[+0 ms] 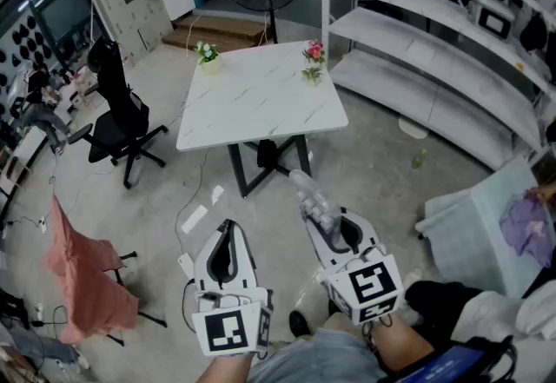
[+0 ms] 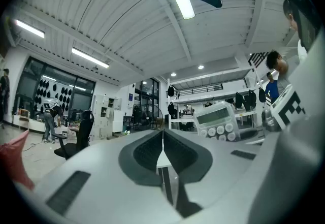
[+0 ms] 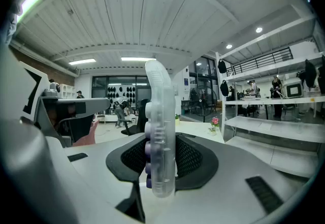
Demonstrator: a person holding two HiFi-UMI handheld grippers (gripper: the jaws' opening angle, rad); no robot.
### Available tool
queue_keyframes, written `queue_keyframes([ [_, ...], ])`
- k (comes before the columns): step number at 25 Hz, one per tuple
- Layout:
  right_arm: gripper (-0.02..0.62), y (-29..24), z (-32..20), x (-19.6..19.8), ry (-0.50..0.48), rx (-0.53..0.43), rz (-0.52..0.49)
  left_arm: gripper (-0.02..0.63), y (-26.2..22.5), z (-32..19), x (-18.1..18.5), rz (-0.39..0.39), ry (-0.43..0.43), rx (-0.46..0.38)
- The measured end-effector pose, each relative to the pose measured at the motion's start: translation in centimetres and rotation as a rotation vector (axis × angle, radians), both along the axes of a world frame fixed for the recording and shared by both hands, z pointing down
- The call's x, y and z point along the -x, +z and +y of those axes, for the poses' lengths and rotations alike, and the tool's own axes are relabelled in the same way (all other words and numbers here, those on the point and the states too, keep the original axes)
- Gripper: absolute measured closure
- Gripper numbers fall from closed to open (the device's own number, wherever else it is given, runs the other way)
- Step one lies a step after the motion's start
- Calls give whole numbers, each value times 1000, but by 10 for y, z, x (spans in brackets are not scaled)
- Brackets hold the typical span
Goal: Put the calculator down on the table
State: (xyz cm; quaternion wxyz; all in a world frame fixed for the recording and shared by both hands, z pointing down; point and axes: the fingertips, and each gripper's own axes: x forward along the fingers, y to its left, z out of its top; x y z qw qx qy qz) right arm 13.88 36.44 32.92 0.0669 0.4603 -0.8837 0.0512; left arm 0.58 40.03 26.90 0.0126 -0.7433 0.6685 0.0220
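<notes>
- My left gripper [image 2: 163,141] is nearest, its jaws pressed together with nothing between them.
- My right gripper [image 3: 160,159] has its jaws clamped on a translucent white plastic calculator [image 3: 160,131] with round purple keys, which I hold edge-on, its top poking out past my fingertips.
- The calculator is in the air over the grey concrete floor [image 1: 373,155], short of the table's near edge.
- Beyond stands the square white marble-patterned table [image 1: 261,99], with a small pot of white flowers [image 1: 207,52] and a pot of pink flowers [image 1: 314,51] at its far corners.

Translucent plastic calculator [image 3: 160,131], marble-look table [image 1: 261,103]
</notes>
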Motion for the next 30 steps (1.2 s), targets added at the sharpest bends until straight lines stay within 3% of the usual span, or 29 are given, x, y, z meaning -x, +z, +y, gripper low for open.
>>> queue_keyframes([
  [8, 449, 1, -5, 0, 3, -6, 13, 593, 1, -5, 2, 6, 7, 4],
  [19, 448, -11, -7, 12, 46, -8, -47, 592, 9, -7, 25, 2, 25, 21],
  [30, 448, 4, -82, 12, 74, 19, -77, 592, 32, -79, 27, -31, 49, 75],
])
